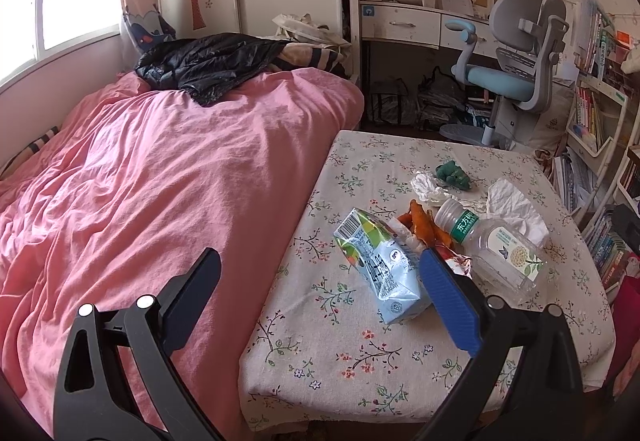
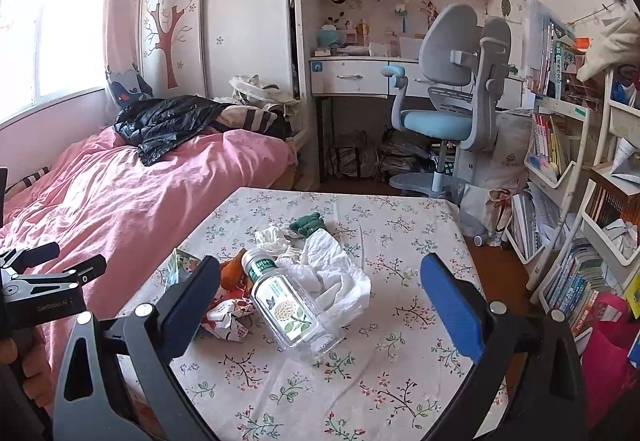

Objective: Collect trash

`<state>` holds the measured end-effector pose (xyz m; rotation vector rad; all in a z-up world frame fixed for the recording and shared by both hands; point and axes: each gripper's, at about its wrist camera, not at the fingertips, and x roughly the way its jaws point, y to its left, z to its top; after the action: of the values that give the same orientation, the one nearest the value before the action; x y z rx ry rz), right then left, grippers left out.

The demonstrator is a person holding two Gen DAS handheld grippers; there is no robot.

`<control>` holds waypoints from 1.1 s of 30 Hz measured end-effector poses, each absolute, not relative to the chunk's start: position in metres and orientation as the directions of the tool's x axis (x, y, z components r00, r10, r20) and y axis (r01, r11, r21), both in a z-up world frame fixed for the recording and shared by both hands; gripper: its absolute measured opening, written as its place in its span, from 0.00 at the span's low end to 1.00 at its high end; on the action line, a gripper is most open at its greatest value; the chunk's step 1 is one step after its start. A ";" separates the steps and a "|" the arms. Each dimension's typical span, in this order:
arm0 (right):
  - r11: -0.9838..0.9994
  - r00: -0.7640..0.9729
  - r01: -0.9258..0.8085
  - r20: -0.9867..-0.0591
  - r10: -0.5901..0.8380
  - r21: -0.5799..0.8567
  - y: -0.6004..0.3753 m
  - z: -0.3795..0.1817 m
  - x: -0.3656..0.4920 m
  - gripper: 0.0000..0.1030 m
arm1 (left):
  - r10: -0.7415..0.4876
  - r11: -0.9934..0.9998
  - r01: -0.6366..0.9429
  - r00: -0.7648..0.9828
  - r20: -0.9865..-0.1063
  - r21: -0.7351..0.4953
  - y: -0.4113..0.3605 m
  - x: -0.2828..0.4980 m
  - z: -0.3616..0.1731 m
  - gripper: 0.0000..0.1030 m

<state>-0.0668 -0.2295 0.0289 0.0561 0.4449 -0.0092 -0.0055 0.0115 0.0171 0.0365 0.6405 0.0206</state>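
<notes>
Trash lies on the floral-cloth table point(image 1: 360, 361) point(image 2: 400, 381): a crushed drink carton point(image 1: 380, 269), orange peels point(image 1: 424, 225) point(image 2: 232, 273), a clear plastic bottle point(image 1: 492, 245) point(image 2: 288, 305), white tissues point(image 1: 516, 209) point(image 2: 336, 273), and a red-white crumpled wrapper point(image 2: 226, 317). A black trash bag point(image 1: 208, 65) point(image 2: 164, 125) lies on the pink bed. My left gripper point(image 1: 320, 273) is open above the table's left edge, near the carton. My right gripper point(image 2: 320, 281) is open, with the bottle between its fingers' line of sight.
A small green plush toy point(image 1: 452, 173) point(image 2: 308, 223) sits at the table's far side. The pink bed point(image 1: 160, 181) borders the table on the left. A grey-blue desk chair point(image 2: 448, 93), desk and bookshelves point(image 2: 560, 161) stand beyond and to the right.
</notes>
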 end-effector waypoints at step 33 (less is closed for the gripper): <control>0.999 0.888 -0.003 -0.460 0.019 0.037 -0.226 0.022 -0.065 0.93 | 0.031 0.999 -0.009 0.801 -0.598 0.040 0.014 -0.005 0.017 0.93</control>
<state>-0.0654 -0.2261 0.0216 0.0352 0.4779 0.0114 -0.0052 0.0139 0.0175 0.0363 0.6411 0.0214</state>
